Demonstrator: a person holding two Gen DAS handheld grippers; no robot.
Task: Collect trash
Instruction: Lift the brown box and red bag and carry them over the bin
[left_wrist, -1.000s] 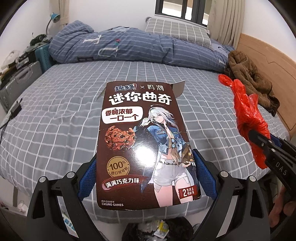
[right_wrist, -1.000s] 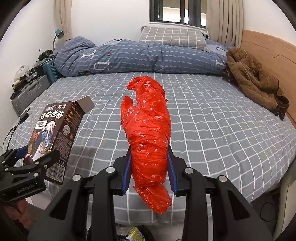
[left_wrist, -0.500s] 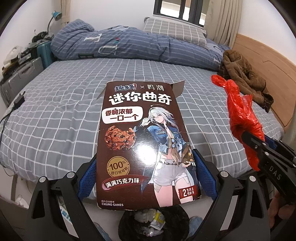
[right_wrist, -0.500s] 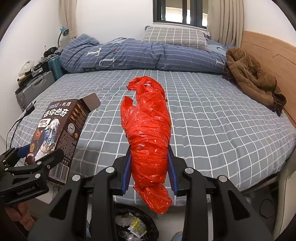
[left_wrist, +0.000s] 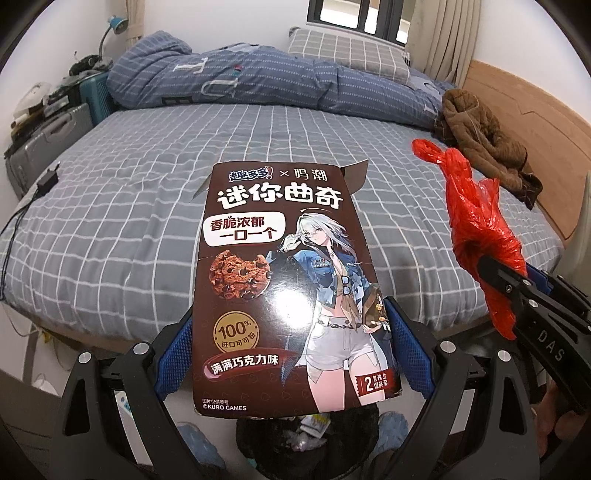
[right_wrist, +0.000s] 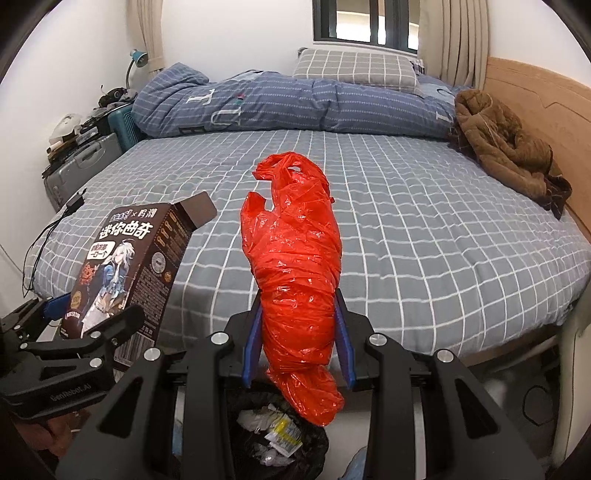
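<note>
Left wrist view: the left gripper (left_wrist: 291, 354) is clamped on a brown cookie box (left_wrist: 288, 288), its blue pads pressed against the box's two long edges near the lower end. The box stands tilted away from the camera, printed face up, with its top flap open at the far end. The box's lower edge hangs directly above the trash bin (left_wrist: 306, 446), a black-lined bin holding wrappers, which sits on the floor at the foot of the bed (left_wrist: 110, 221). To the right of the box, the right gripper (left_wrist: 517, 280) appears side-on, grasping a red plastic bag (left_wrist: 476, 221).

Right wrist view: the right gripper (right_wrist: 297, 339) is clenched on the red plastic bag (right_wrist: 295, 266), which is twisted into a long bundle. The pads squeeze its lower third; the upper part rises beyond the fingertips, and the tail droops just over the trash bin (right_wrist: 280, 435). The cookie box (right_wrist: 129, 266) and the left gripper (right_wrist: 88, 325) lie left of the bin, near it. A brown jacket (right_wrist: 506, 144) lies on the bed, well apart from the bin.
</note>
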